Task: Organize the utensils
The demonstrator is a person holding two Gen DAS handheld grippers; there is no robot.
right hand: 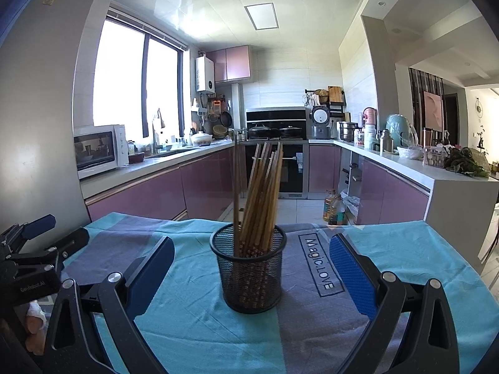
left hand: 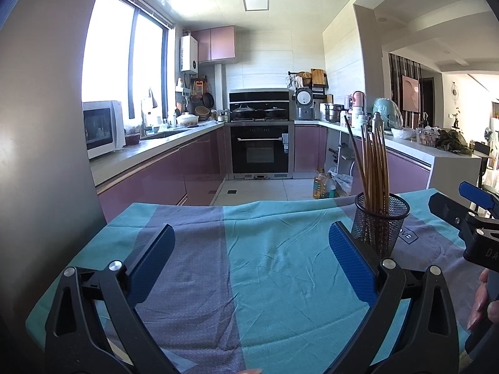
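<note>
A black mesh cup [right hand: 249, 272] stands upright on the teal and grey cloth, holding several brown chopsticks [right hand: 262, 199] that lean to the right. My right gripper [right hand: 251, 258] is open, its blue pads on either side of the cup and apart from it. In the left wrist view the same cup [left hand: 379, 227] stands just beyond the right finger, with the chopsticks [left hand: 372, 168] upright in it. My left gripper [left hand: 251, 251] is open over bare cloth with nothing between its fingers. The right gripper [left hand: 461, 205] shows at the right edge there, and the left gripper [right hand: 46, 237] at the left edge of the right wrist view.
The cloth [right hand: 193, 321] covers a small table whose far edge [left hand: 249, 207] drops to the kitchen floor. A grey refrigerator wall [left hand: 40, 155] stands close on the left. Oil bottles [right hand: 332, 207] sit on the floor beyond. A hand [left hand: 482, 302] holds the right tool.
</note>
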